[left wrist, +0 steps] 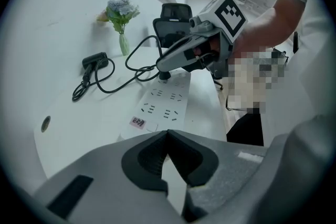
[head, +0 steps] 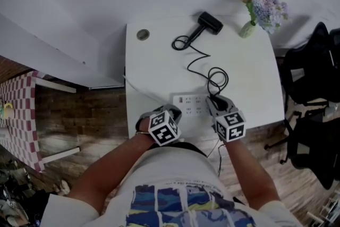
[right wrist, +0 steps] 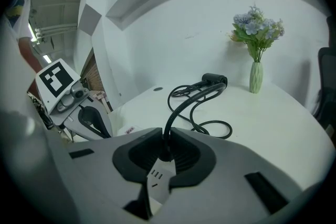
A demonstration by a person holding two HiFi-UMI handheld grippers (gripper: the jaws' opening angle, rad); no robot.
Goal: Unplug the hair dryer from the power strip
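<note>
The white power strip (head: 192, 104) lies near the table's front edge. The black hair dryer (head: 210, 23) lies at the back, and its cord (head: 199, 58) loops down to a black plug (right wrist: 166, 152) standing in the strip. My right gripper (right wrist: 166, 148) is shut on that plug, with its pads on either side, also seen from the left gripper view (left wrist: 167, 72). My left gripper (left wrist: 168, 132) is shut, its tips meeting over the strip's near left end (left wrist: 163, 105). I cannot tell whether they press on it.
A small vase of flowers (head: 248, 28) stands at the back right of the white table (head: 159, 66). A round grommet (head: 143, 34) sits at the back left. Black office chairs (head: 313, 77) stand right of the table. A wall runs behind it.
</note>
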